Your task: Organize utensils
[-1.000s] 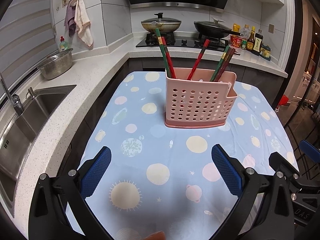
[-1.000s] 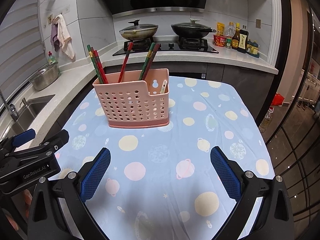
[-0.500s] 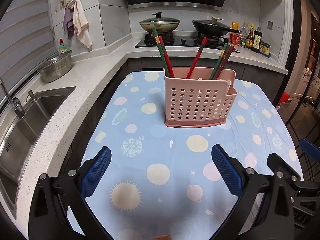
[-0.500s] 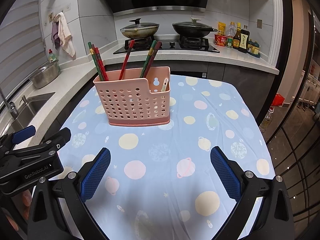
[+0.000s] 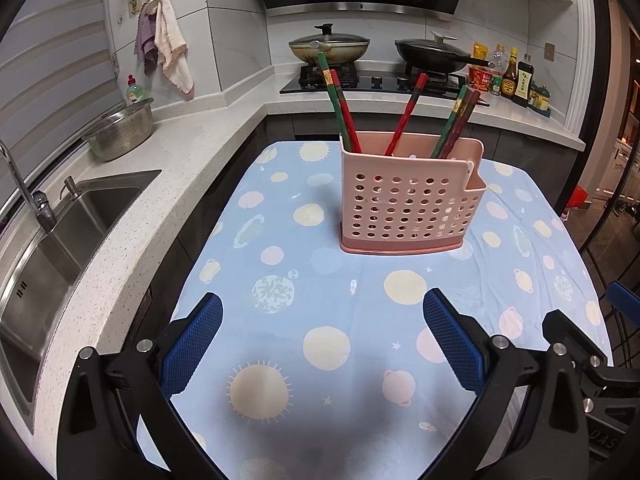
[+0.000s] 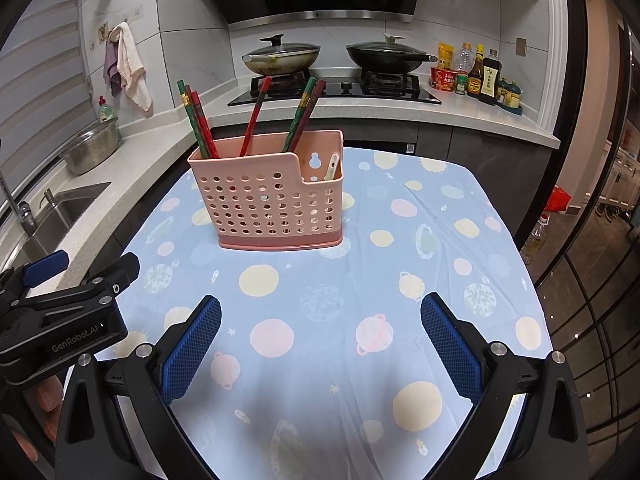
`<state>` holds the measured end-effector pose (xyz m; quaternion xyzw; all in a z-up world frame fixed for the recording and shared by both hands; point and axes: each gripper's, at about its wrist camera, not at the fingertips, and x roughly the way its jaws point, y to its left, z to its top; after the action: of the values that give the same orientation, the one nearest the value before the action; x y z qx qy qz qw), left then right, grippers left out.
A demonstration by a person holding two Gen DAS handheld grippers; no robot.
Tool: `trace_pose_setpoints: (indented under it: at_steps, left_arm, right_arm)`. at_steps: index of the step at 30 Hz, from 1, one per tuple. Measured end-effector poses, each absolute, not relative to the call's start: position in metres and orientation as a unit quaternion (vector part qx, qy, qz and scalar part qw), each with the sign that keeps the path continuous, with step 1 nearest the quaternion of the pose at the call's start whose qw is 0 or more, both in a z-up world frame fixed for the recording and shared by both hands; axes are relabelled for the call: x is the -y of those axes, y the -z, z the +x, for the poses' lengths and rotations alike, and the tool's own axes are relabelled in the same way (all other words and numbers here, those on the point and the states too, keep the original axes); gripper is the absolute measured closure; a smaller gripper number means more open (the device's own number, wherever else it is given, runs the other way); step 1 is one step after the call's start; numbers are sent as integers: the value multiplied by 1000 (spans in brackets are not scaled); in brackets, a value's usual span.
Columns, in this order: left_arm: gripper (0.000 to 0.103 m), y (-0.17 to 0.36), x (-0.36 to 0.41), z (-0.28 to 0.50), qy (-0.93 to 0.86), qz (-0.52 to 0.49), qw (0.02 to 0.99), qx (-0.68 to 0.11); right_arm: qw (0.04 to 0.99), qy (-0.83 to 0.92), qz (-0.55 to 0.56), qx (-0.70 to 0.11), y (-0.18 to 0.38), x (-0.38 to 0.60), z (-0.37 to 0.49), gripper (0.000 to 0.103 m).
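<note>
Utensil basket (image 5: 408,200) ahead of left tool (image 5: 322,338) (empty)

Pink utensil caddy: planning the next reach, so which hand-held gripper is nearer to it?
Neither clearly. The left hand-held gripper and right hand-held gripper both hover open, short of the pink utensil caddy.

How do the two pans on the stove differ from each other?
The left pan is light metal with stained sides; the right pan is black. The left pan's lid knob is dark; the right pan's knob is pale. Both sit covered on the stove.
</note>
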<state>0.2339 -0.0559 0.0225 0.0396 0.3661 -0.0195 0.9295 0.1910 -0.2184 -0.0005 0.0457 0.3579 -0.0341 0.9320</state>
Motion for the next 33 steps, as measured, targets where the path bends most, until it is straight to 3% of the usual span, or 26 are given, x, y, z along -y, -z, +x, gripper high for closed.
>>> trace_pose_setpoints:
  at_steps: [33]
  left_arm:
    - [7,-21,53,234,18,40,928,-369]
  right_arm:
    - [932,41,46,-356,2,221,191,6]
